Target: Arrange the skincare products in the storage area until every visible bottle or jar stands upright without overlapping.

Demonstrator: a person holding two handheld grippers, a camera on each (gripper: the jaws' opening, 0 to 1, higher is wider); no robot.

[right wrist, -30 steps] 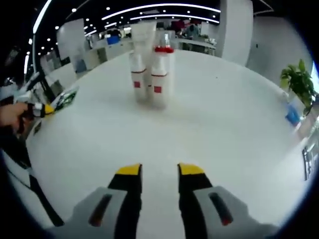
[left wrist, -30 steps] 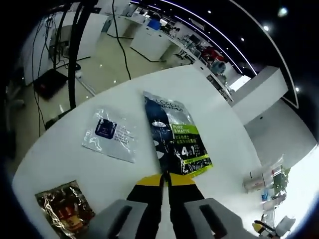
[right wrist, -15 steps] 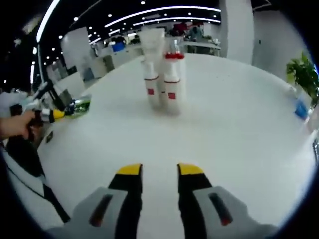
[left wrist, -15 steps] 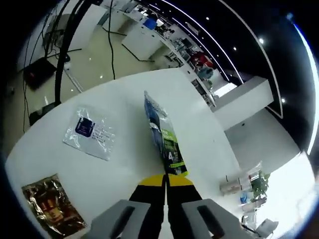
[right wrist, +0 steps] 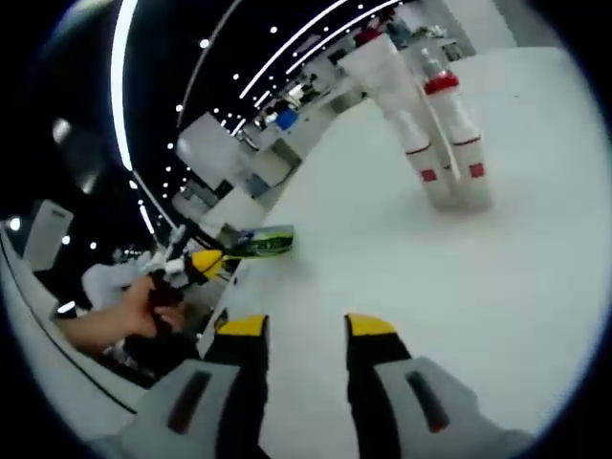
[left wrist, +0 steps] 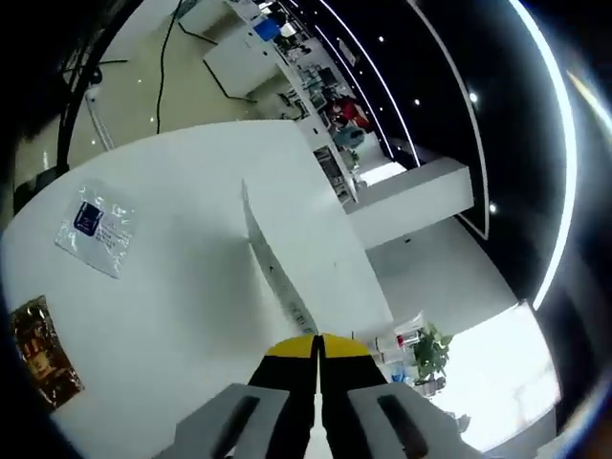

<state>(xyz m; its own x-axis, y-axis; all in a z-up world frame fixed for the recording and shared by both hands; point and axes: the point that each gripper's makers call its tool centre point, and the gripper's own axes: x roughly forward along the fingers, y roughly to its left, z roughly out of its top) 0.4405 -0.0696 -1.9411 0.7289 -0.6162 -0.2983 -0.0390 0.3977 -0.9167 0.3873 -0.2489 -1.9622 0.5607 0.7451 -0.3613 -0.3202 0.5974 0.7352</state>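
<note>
The left gripper [left wrist: 316, 346], jaws clamped on the dark sachet [left wrist: 273, 268], is now lifting it edge-on off the white table [left wrist: 182, 287], carrying it toward the upright bottles [right wrist: 442, 143]. The right gripper [right wrist: 304, 330] is hovering with jaws apart.

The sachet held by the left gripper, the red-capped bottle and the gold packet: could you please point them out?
sachet [left wrist: 273, 273], left gripper view, pale back face.
red-capped bottle [right wrist: 461, 143], right gripper view, white body.
gold packet [left wrist: 40, 349], left gripper view, centre.
</note>
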